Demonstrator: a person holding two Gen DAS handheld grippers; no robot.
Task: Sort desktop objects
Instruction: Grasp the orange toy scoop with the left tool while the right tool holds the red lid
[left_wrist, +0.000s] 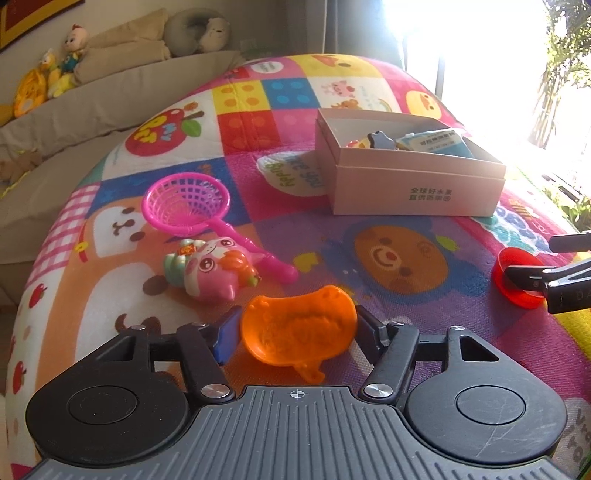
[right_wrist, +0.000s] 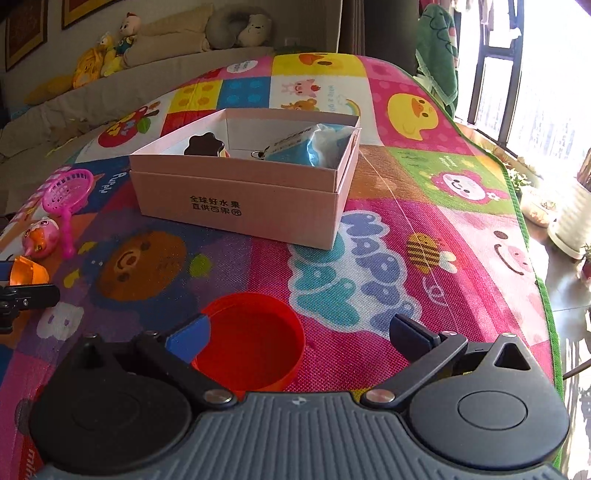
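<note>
My left gripper (left_wrist: 295, 332) is shut on an orange toy mould (left_wrist: 299, 328), its fingers pressing both sides, low over the mat. My right gripper (right_wrist: 299, 336) is open around a red round cup (right_wrist: 255, 339) that stands on the mat; the left finger touches its rim, the right finger stands apart. The red cup also shows in the left wrist view (left_wrist: 517, 277). A pink cardboard box (right_wrist: 240, 192) holds a dark flower-shaped piece (right_wrist: 205, 144) and a blue packet (right_wrist: 310, 144). A pink toy net (left_wrist: 188, 203) and a pink fish toy (left_wrist: 214, 269) lie on the mat.
A colourful play mat (right_wrist: 388, 229) covers the surface. A beige sofa (left_wrist: 92, 96) with plush toys (left_wrist: 55, 74) stands behind at the left. A bright window and plant pots (right_wrist: 569, 221) are at the right, past the mat's edge.
</note>
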